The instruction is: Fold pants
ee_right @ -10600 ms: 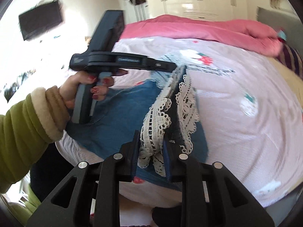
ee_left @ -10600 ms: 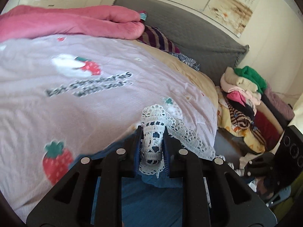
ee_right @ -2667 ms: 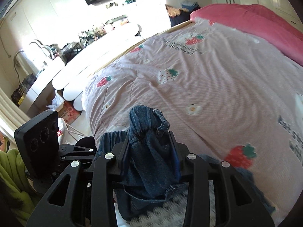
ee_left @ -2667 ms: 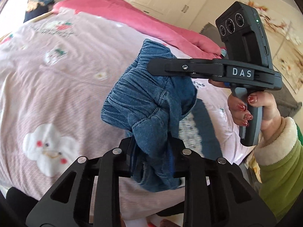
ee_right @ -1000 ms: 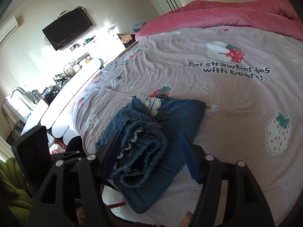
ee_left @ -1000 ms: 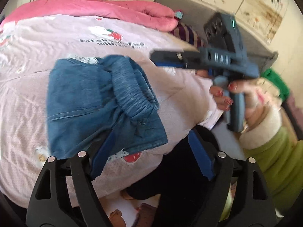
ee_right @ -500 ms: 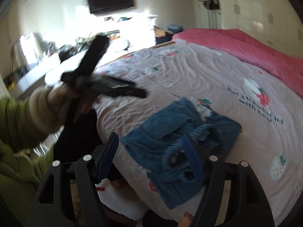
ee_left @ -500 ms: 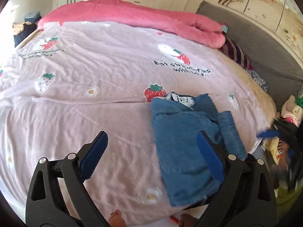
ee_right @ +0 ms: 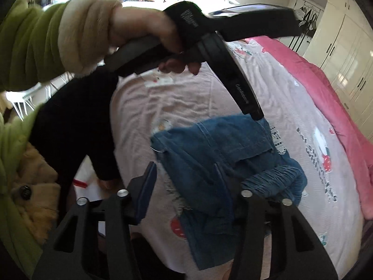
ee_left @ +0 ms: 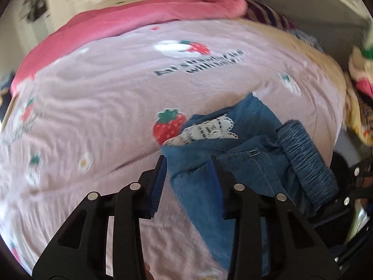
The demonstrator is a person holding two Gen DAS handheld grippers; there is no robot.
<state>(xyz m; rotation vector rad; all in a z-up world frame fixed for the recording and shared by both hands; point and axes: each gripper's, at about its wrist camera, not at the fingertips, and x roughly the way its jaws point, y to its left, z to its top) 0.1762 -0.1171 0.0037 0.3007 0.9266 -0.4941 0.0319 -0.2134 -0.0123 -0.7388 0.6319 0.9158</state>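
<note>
Blue denim pants [ee_left: 244,158] with a white lace hem [ee_left: 207,131] lie folded near the front edge of the pink strawberry bedspread [ee_left: 105,107], their gathered waistband [ee_left: 305,161] on the right. My left gripper [ee_left: 188,163] is open, its jaws over the pants' left edge. In the right wrist view the pants [ee_right: 216,154] lie below my open right gripper [ee_right: 184,170], with the waistband [ee_right: 275,179] to the right. The left gripper [ee_right: 242,93] is held above the pants' far edge there.
A pink duvet [ee_left: 130,18] is rolled along the far side of the bed. A pile of clothes [ee_left: 361,88] sits to the right of the bed. White wardrobes [ee_right: 345,37] stand behind. My green sleeve [ee_right: 30,44] fills the upper left of the right wrist view.
Both grippers have come back down close to the folded pants. The left gripper's jaws have narrowed and now sit over the pants' left edge.
</note>
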